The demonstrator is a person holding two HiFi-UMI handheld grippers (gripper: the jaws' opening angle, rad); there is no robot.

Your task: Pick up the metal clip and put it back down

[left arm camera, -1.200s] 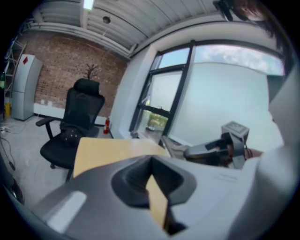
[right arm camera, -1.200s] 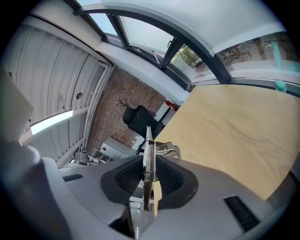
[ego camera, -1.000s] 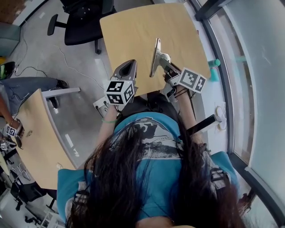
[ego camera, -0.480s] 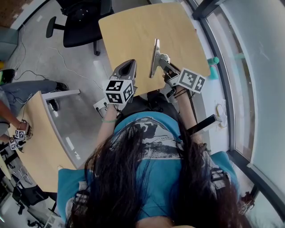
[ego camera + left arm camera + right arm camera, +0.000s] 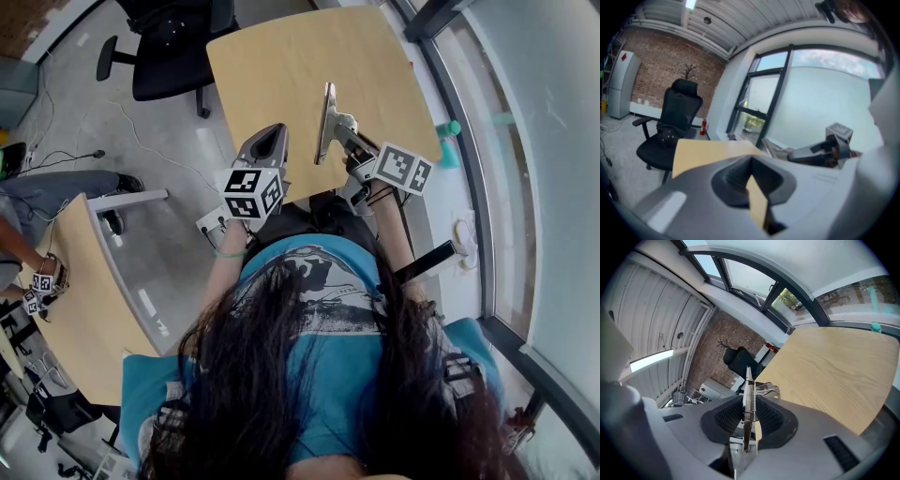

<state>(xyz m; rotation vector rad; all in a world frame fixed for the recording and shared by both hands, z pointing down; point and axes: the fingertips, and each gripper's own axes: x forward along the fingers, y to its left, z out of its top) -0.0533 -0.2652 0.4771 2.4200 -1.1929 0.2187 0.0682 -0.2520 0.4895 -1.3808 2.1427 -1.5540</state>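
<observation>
— Change over the last second? Start with the big things.

— Almost none. The pale wooden table with rounded corners fills twelve o'clock of the head view exactly as before. The black office chair stands beyond it at eleven o'clock, unmoved. At nine o'clock, by the second pale desk, the seated person shifts slightly. That has nothing to do with this job.

— And the tongs?

— Both keep still. The left grey gripper hangs at eleven o'clock by the table's near edge. Its jaws meet at the tips with nothing between them. The right grey gripper, at one o'clock, is closed as far as its load allows. Its ribbed black pads press the flat sides of the long shiny metal spring clip.

— Where exactly is the clip?

— In the air above the table's six o'clock edge, standing on its thin edge and pointing toward twelve. Its bent handles sit just past the pads. It looks clear of the wood, though no view shows the gap outright.

— What does the stillness mean?

— My reading is that the pick-up is finished and this is a pause at the top. Still to do: lower the clip onto the table, then part the right jaws.
</observation>
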